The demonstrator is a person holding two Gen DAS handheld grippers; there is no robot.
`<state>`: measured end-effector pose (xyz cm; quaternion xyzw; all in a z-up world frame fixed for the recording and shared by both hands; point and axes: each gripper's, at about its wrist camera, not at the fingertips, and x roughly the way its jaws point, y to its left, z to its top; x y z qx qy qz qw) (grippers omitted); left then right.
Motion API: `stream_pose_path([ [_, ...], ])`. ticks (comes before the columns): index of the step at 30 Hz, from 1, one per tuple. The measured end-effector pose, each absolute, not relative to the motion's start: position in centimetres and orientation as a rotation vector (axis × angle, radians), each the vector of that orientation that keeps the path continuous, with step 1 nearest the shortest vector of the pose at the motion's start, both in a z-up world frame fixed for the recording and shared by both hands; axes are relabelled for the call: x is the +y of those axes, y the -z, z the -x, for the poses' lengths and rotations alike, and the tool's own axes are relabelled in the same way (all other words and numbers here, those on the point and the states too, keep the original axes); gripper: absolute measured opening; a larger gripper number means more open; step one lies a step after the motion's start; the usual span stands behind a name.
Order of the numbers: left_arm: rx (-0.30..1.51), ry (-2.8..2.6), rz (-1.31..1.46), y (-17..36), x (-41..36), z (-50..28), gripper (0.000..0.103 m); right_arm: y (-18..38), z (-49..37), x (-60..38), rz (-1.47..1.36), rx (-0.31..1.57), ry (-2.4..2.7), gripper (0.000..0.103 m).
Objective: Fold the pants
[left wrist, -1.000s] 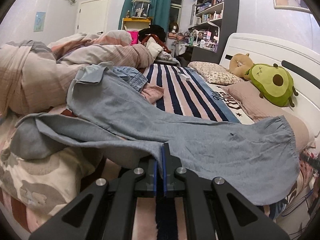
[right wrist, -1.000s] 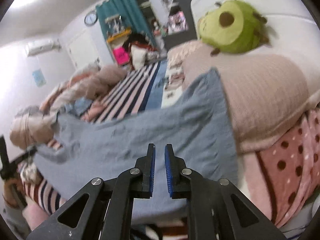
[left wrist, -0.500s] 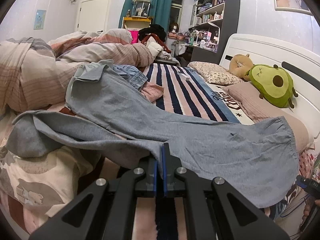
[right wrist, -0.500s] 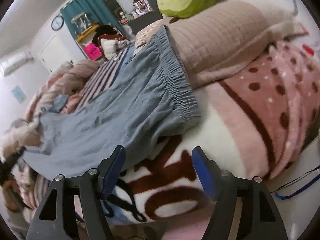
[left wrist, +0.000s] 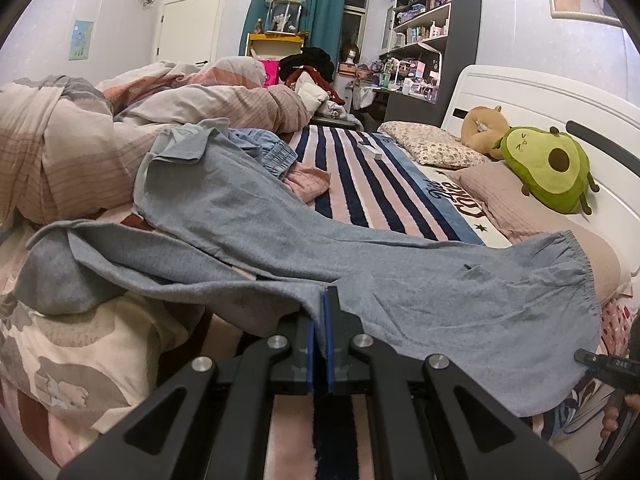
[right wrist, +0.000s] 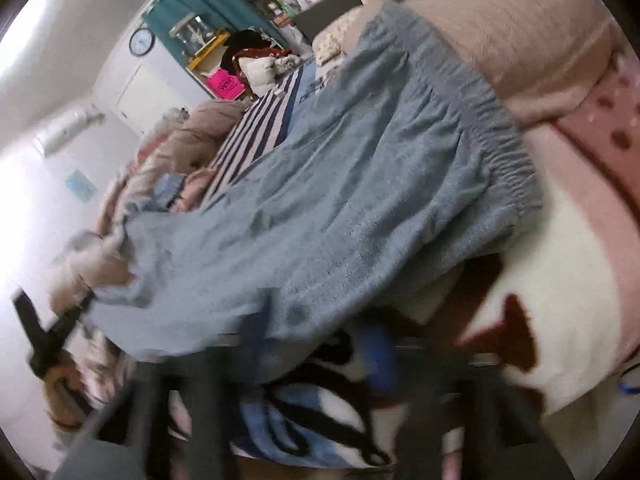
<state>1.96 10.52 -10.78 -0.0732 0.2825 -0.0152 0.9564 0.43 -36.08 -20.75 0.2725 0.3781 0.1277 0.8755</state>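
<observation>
Grey-blue pants (left wrist: 360, 280) spread across the bed (left wrist: 380, 184), elastic waistband draped over a beige pillow (left wrist: 532, 216), left gripper (left wrist: 320, 320) pinched tight on the near crotch edge, right gripper (right wrist: 316, 352) motion-blurred, fingers apart just below the waistband corner.

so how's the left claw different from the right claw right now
The left claw is shut on the crotch edge of the blue-grey pants, its blue pads pressed together; the right claw is spread open near the waistband corner, gripping nothing. The left claw looks sharp and steady in its own view, while the right claw is motion-blurred. Both have black arms with blue pads.
</observation>
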Motion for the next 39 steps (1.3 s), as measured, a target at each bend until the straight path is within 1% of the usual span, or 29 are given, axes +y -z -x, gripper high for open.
stream_pose_path([
  [3,0.574,0.028,0.132,10.6,10.6,-2.1,0.002,19.6,-1.1,-35.5,-0.517,0.759,-0.264,0.006],
  [4,0.571,0.027,0.123,10.4,10.6,-2.3,0.002,19.2,-1.3,-35.5,-0.514,0.747,-0.274,0.005],
  [10,0.559,0.009,0.095,8.7,10.7,-5.0,0.002,14.6,-4.3,-35.4,-0.43,0.678,-0.345,0.005],
  [16,0.564,-0.034,0.073,7.7,10.7,-10.8,0.002,11.1,-10.3,-35.9,-0.356,0.667,-0.334,0.005],
  [20,0.577,-0.049,0.051,8.0,10.3,-14.9,0.002,10.4,-13.3,-35.5,-0.277,0.682,-0.305,0.005],
  [27,0.637,-0.057,-0.004,10.3,8.9,-21.8,0.003,11.7,-18.3,-34.8,-0.146,0.745,-0.217,0.005],
  [29,0.667,-0.06,-0.029,11.2,8.5,-23.7,0.003,12.2,-19.4,-34.9,-0.137,0.77,-0.204,0.007],
  [30,0.681,-0.064,-0.041,11.7,8.3,-24.5,0.004,12.6,-20.0,-34.7,-0.12,0.79,-0.197,0.011],
  [31,0.7,-0.06,-0.05,12.3,8.1,-25.4,0.007,12.8,-20.3,-34.6,-0.11,0.799,-0.199,0.017],
  [32,0.716,-0.051,-0.05,12.7,8.0,-26.1,0.009,13.0,-20.6,-34.5,-0.101,0.811,-0.208,0.021],
  [33,0.726,-0.046,-0.05,12.9,8.0,-26.5,0.018,13.1,-20.8,-34.5,-0.095,0.82,-0.217,0.028],
  [34,0.74,-0.043,-0.055,13.1,7.9,-27.0,0.047,13.1,-20.9,-34.4,-0.088,0.828,-0.228,0.033],
  [35,0.731,-0.052,-0.066,12.9,7.9,-27.1,0.068,12.8,-20.9,-34.2,-0.079,0.838,-0.246,0.035],
  [36,0.705,-0.062,-0.082,12.5,7.7,-27.0,0.093,12.4,-21.0,-34.2,-0.074,0.846,-0.262,0.039],
  [37,0.656,-0.066,-0.107,11.6,7.7,-26.5,0.093,11.9,-21.0,-34.3,-0.077,0.85,-0.275,0.042],
  [38,0.646,-0.066,-0.111,11.0,7.7,-26.4,0.093,11.5,-21.1,-34.4,-0.085,0.859,-0.286,0.043],
  [39,0.642,-0.063,-0.101,10.4,7.9,-26.3,0.093,11.1,-21.1,-34.6,-0.092,0.868,-0.295,0.048],
])
